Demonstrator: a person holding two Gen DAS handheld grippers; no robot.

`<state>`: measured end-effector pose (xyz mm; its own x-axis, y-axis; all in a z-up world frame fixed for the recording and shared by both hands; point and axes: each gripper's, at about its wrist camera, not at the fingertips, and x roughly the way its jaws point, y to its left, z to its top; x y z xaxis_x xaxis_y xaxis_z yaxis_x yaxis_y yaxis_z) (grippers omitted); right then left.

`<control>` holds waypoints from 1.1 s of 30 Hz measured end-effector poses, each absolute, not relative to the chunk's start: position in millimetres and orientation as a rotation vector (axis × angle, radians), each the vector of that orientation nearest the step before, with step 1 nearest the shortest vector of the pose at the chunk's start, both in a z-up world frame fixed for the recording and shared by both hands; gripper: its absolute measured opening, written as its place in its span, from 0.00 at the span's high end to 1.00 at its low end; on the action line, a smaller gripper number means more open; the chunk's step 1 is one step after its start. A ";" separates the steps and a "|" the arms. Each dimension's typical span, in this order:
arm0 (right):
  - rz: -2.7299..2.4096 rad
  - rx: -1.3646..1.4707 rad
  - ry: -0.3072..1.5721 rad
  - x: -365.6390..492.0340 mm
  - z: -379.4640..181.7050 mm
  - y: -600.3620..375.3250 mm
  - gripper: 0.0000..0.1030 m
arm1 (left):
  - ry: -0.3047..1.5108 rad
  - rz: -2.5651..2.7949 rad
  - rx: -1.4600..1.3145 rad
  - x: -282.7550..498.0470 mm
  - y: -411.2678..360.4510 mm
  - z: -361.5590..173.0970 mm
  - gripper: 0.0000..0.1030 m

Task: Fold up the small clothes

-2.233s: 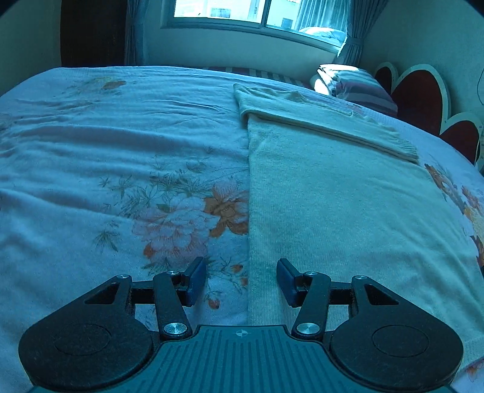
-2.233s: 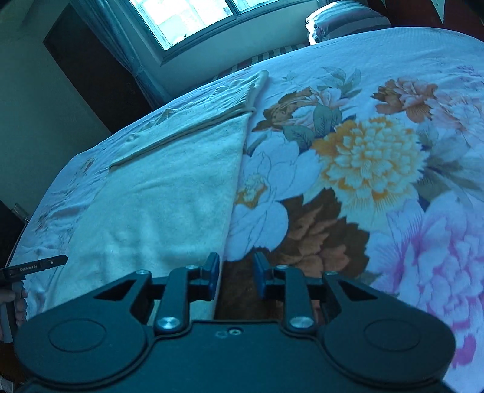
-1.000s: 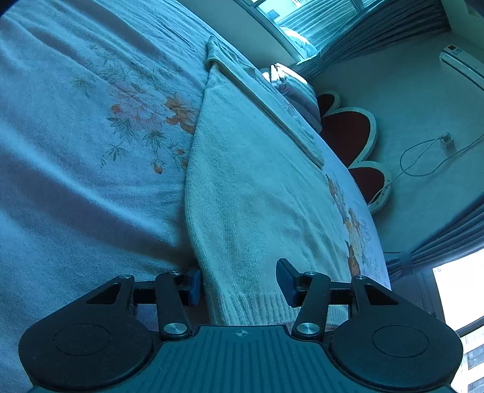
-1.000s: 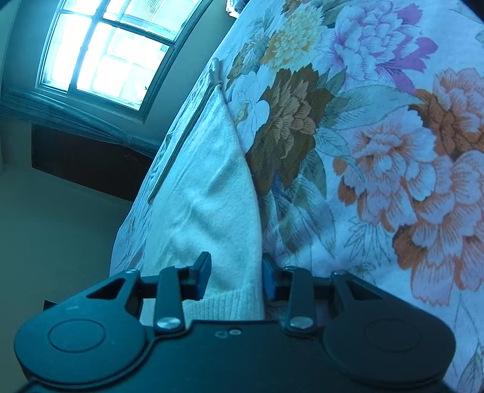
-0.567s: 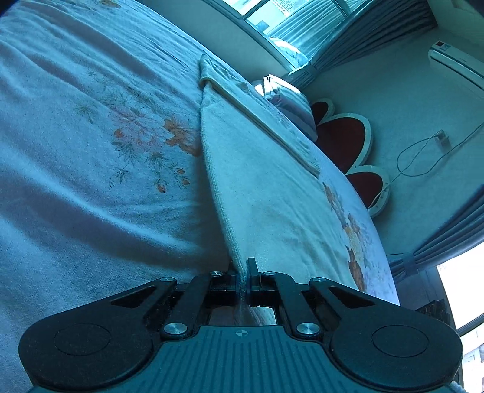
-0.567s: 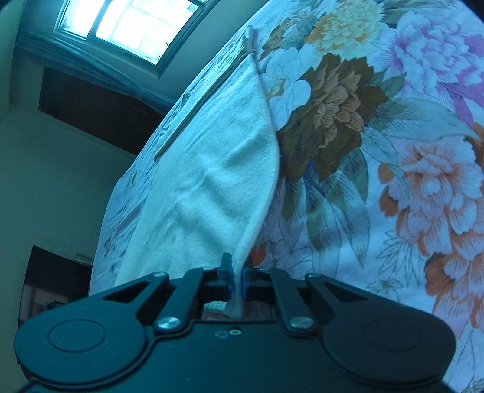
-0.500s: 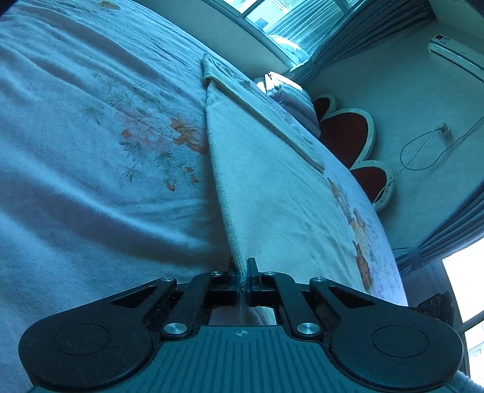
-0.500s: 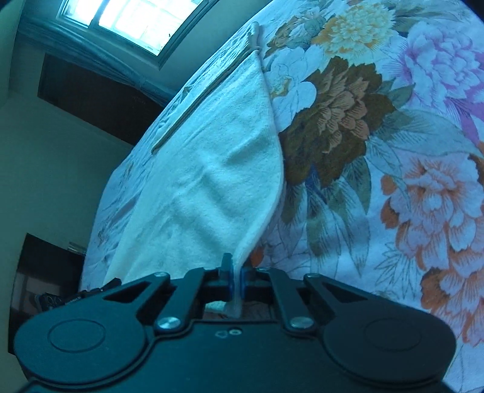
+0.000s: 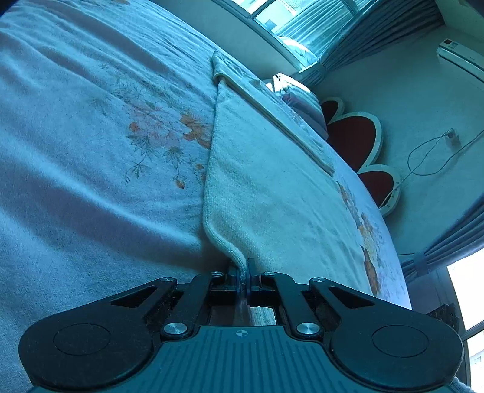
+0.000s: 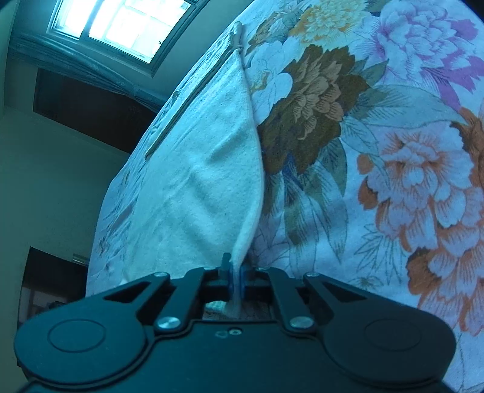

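A pale knitted sweater [image 9: 272,193] lies lengthwise on the bed, its sleeves folded across the far end. In the left wrist view my left gripper [image 9: 243,273] is shut on the near left corner of the hem, which rises off the bedspread into the jaws. In the right wrist view the same sweater [image 10: 199,181] stretches away to the left, and my right gripper [image 10: 235,276] is shut on its near right corner, the cloth pinched between the blue pads and lifted into a ridge.
A floral bedspread [image 10: 393,151] covers the bed [image 9: 75,151]. A pillow [image 9: 302,96] and a heart-shaped headboard [image 9: 354,139] stand at the right. A window [image 10: 130,21] and curtains [image 9: 363,30] are beyond the bed. A cable [image 9: 429,157] hangs on the wall.
Both grippers closed from open onto the sweater's near hem corners. Since then the two corners have come up slightly off the bedspread, and the right view has rolled a little.
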<state>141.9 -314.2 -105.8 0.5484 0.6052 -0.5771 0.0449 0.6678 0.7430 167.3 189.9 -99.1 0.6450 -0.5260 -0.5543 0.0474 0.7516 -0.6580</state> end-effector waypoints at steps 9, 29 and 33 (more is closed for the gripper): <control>0.412 0.750 0.792 146.0 -51.4 -310.2 0.95 | 0.648 -0.398 -0.725 168.8 212.7 -52.3 0.97; 0.413 0.691 0.557 361.4 46.3 -316.9 0.95 | 0.534 -0.371 -0.727 425.8 203.1 27.6 0.97; 0.412 0.718 0.599 431.4 23.6 -326.0 0.95 | 0.589 -0.344 -0.705 499.5 194.4 8.4 0.97</control>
<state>431.4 -326.0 23.6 0.7579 0.5411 -0.3644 -0.1472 0.6861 0.7125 499.5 194.4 8.4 0.7851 -0.4832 -0.3875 0.1001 0.7164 -0.6904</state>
